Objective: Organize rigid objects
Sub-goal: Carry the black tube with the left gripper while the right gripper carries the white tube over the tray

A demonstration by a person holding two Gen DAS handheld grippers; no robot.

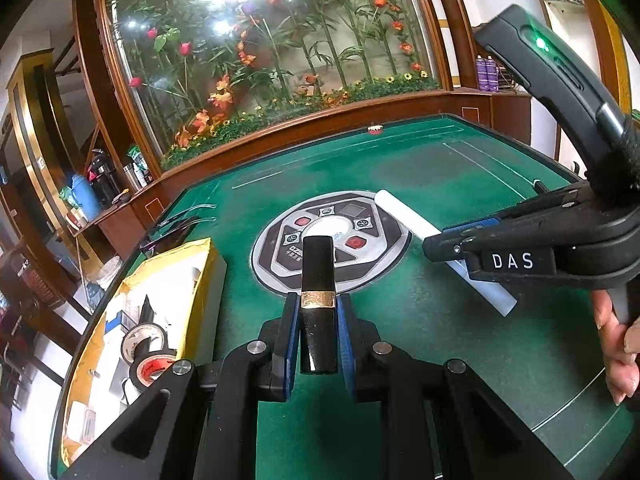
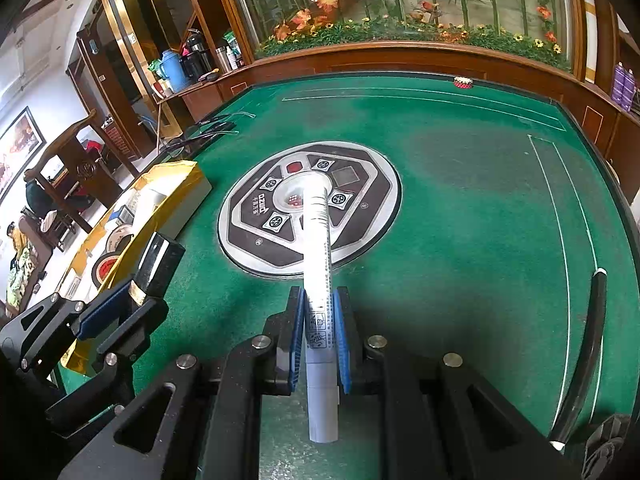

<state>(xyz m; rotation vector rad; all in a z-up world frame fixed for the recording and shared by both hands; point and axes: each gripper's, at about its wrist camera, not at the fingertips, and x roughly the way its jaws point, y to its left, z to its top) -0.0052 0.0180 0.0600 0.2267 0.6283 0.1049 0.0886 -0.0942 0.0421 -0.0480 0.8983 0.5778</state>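
Where tongs [image 2: 319, 334] grip, white tube's [image 2: 318, 248] print hidden.

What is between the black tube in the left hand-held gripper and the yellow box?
Nothing visible. The black tube, held in the left hand-held gripper, has only bare green felt between it and the open yellow box to its left.

— How many things do I have here?
— Two grippers: left [image 1: 318, 332], right [image 2: 320, 336]. One black tube [image 1: 317, 276], one white tube [image 2: 318, 240], one yellow box [image 1: 160, 280].
— Tape in the box?
— Two rolls [image 1: 146, 350].
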